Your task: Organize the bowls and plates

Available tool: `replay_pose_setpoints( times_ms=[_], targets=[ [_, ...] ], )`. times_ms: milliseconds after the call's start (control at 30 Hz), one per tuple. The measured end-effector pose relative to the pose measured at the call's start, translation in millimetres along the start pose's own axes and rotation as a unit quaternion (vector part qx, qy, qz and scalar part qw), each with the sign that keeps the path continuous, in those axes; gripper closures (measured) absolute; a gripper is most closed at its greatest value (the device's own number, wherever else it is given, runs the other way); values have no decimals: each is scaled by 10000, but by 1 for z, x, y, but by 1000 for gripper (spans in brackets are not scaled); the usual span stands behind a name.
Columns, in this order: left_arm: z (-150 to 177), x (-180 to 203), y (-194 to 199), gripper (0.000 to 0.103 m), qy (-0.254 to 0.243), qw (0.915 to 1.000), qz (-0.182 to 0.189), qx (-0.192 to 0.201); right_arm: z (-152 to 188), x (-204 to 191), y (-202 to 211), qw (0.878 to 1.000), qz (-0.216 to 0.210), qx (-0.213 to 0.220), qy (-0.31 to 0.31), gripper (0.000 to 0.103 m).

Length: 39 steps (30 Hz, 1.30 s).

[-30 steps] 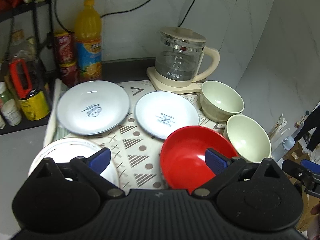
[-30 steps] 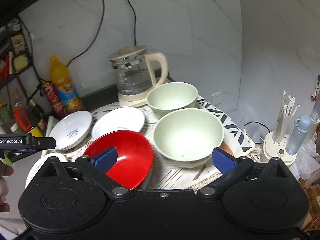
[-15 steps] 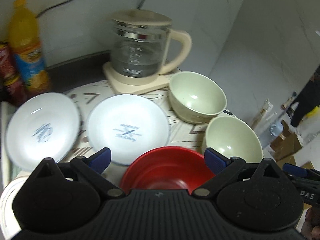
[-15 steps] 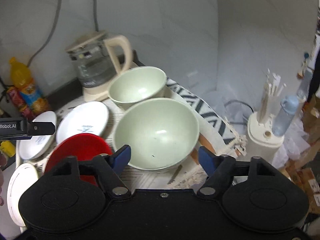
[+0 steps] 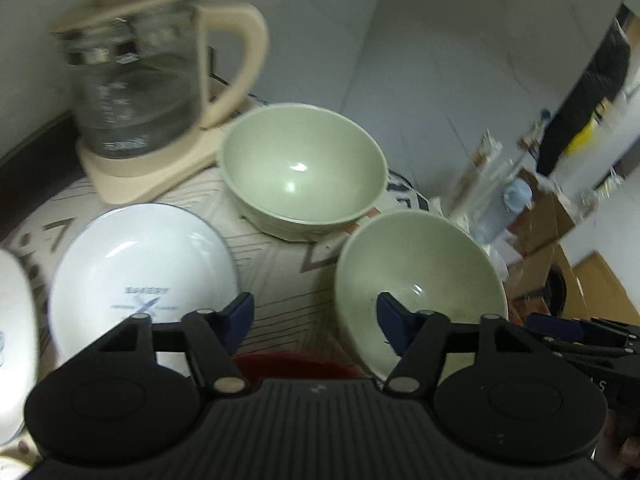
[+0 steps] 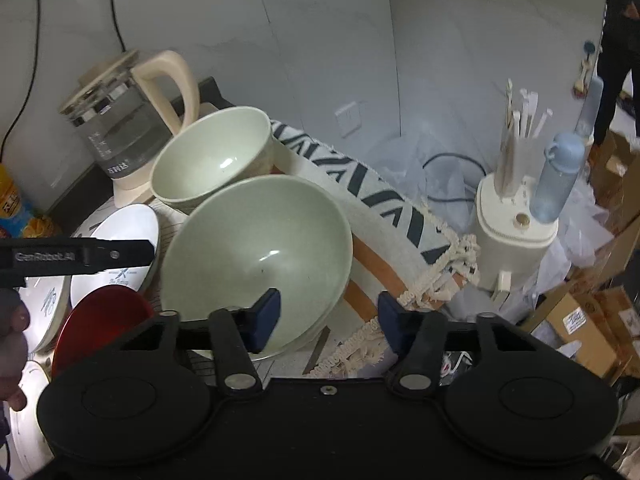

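Two pale green bowls stand on the patterned cloth: a far green bowl (image 5: 300,168) (image 6: 212,160) by the kettle and a near green bowl (image 5: 416,280) (image 6: 260,252). A white plate (image 5: 140,272) (image 6: 120,224) lies to their left, with a red bowl (image 5: 296,364) (image 6: 100,312) in front of it. My left gripper (image 5: 316,320) is open; its fingers straddle the near bowl's left rim. My right gripper (image 6: 328,320) is open, one finger over that bowl's inside and the other outside its right rim. Each gripper shows at the edge of the other's view.
A glass kettle (image 5: 140,92) (image 6: 120,120) stands at the back. More white plates (image 6: 44,304) lie at the left. The cloth's fringed edge (image 6: 436,272) hangs at the table's right side; beyond it are a white utensil holder (image 6: 516,232), a blue bottle (image 6: 560,176) and cardboard boxes (image 6: 580,328).
Both grippers have moved forward and right toward the near green bowl. Their fingers have narrowed. The left view has swung right, so the orange bottle and the leftmost plates are out of it.
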State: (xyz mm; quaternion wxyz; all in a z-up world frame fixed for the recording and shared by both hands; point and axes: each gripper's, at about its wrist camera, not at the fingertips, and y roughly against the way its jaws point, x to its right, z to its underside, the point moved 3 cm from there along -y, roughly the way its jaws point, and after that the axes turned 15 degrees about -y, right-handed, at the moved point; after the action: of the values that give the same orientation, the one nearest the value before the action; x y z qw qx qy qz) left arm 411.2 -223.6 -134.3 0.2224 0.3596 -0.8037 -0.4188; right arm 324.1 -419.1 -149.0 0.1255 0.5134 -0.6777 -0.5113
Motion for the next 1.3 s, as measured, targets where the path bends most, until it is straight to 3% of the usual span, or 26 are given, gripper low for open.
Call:
replay_pose_setpoints(
  times_ms=[133,300,400,500,700,933,1167,1300],
  targets=[
    [-6,5,-19,52,-144,9995,230,-190,0,5,-13,9996,-20,-199,-213,70],
    [-9,10,-42,74,-315,9978,407,-426,3,5,-25,9989,37,-332,-335,74],
    [-10,14,-53,83,-507,9962,482,-511,2,4,-32,9988,122,-346,-336,75],
    [-10,16,-57,88,-641,9960,387,-482,3,3,-42,9986,70,-406,-330,82],
    [-15,17,-54,91,-599,9966,390,-406,-2,5,-42,9992,102,-282,-268,84],
    [-20,18,-26,91,-326,9989,337,-44,-13,1,-22,9997,-117,-36,-218,85],
    [-17,21,5,91,-51,9996,35,264,-24,-8,0,9989,-431,134,144,85],
    [-12,19,30,91,394,9981,-200,437,-27,-17,9,9964,-709,52,471,85]
  ],
)
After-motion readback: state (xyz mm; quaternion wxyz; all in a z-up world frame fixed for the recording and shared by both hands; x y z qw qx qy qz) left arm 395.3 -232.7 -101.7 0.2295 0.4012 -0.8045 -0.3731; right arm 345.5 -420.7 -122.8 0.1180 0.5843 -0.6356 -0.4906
